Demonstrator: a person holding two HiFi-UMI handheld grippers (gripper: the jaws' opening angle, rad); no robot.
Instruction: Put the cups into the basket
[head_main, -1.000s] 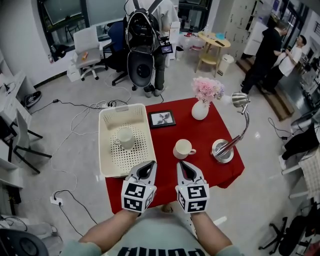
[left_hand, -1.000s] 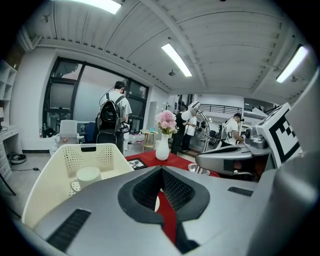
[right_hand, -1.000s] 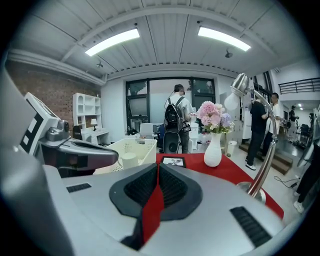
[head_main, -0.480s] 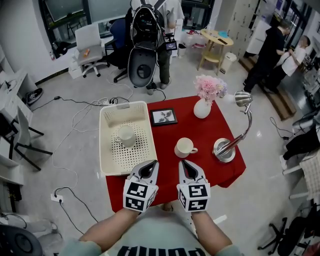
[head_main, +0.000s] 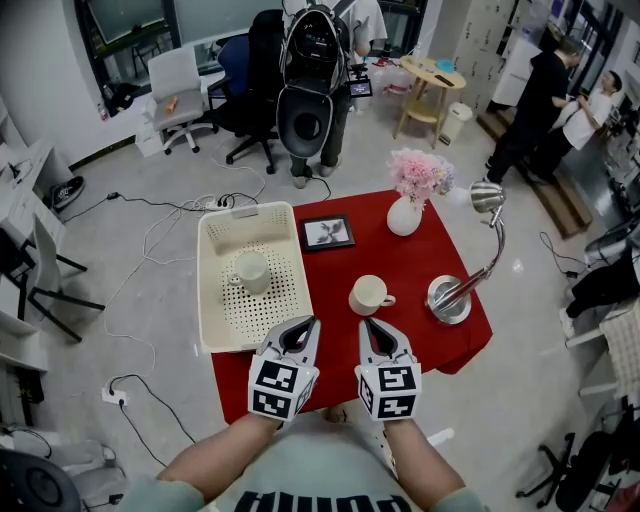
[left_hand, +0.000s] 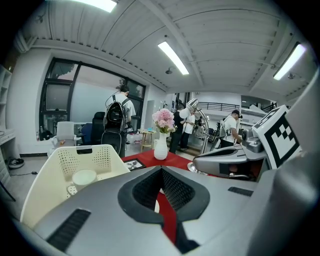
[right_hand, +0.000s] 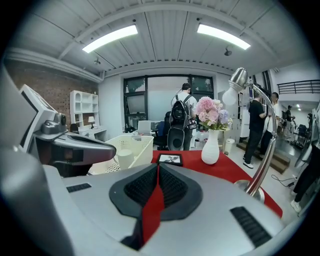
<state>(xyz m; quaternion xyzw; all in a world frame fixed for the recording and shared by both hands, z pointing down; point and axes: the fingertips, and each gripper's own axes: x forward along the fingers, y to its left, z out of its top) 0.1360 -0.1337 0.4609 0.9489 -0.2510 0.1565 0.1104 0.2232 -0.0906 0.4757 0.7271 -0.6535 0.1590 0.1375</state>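
Nearest to the person, the left gripper and the right gripper are side by side over the near edge of the red table. Both have their jaws together, with nothing between them. Just beyond the right gripper, one white cup stands upright on the red cloth. To its left is the cream basket, and a second cup stands inside it. On the right is a silver lamp. Farther away are a picture frame and a white vase with pink flowers.
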